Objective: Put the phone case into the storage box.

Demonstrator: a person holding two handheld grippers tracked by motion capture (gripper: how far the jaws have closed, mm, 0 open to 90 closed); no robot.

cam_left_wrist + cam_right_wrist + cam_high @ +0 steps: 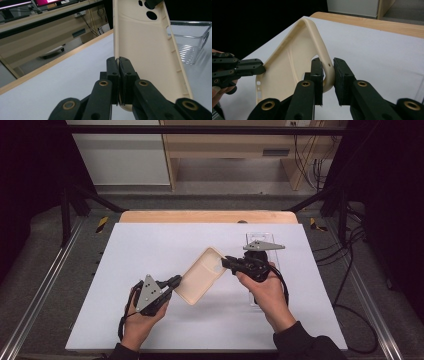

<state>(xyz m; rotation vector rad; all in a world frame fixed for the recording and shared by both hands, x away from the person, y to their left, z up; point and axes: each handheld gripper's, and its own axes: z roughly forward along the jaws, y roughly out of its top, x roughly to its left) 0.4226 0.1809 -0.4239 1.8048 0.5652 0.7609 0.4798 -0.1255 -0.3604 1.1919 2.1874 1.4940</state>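
A cream phone case (202,275) hangs above the white table (150,245), held at both ends. My left gripper (176,281) is shut on its lower left edge; in the left gripper view the jaws (118,60) pinch the rim and the case (145,55) rises away with its camera holes at the top. My right gripper (225,261) grips the upper right end. In the right gripper view its jaws (327,62) close on the rounded rim beside the camera cut-out of the case (292,62), and the left gripper (260,68) holds the far edge.
A clear plastic box (252,239) lies on the table right of centre, under and behind my right hand, also seen in the left gripper view as the clear box (190,42). A wooden edge (207,216) borders the table's far side. Black frame posts and cables flank the table.
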